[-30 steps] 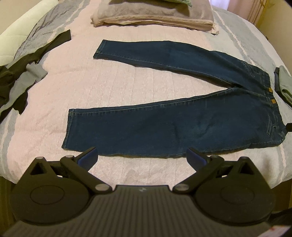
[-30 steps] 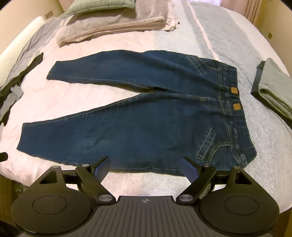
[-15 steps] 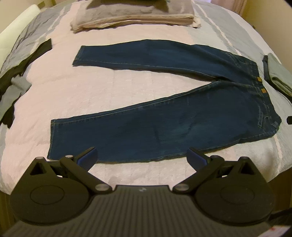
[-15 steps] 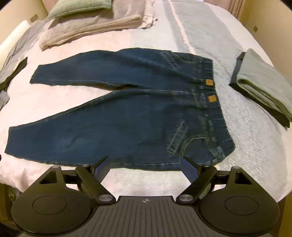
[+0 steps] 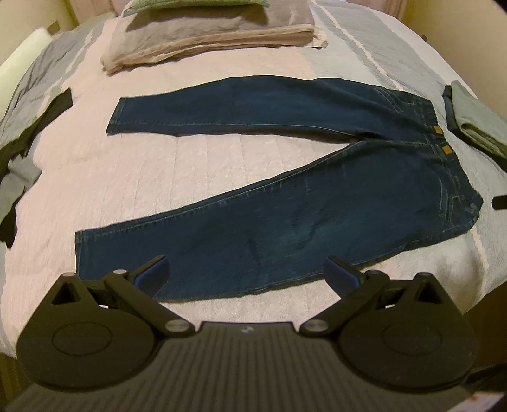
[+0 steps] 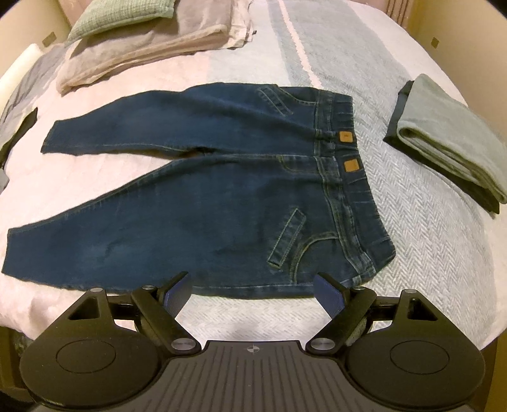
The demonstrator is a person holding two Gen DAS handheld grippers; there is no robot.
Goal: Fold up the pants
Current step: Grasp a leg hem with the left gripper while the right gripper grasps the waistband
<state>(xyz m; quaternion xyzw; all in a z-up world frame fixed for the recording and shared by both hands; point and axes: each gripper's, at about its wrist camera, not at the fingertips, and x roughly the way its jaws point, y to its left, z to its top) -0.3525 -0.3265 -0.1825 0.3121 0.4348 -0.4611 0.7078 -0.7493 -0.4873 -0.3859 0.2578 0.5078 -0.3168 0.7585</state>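
Flat on bed (image 5: 126,177): jeans (image 5: 285,222), legs splayed; both claws agape.

Bedspread (image 5: 133,177): quilted, pink with grey-blue stripes. Stack of folded grey and beige linens (image 5: 206,35) at far edge, green knit cushion (image 6: 123,16) on top. Folded grey-green garment (image 6: 450,136) at right; dark clothing (image 5: 19,152) heaped at left edge.

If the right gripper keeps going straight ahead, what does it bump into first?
Probably the jeans. The open right gripper points at their near edge by the waist end, with only bedspread before it. Depth is hard to judge.
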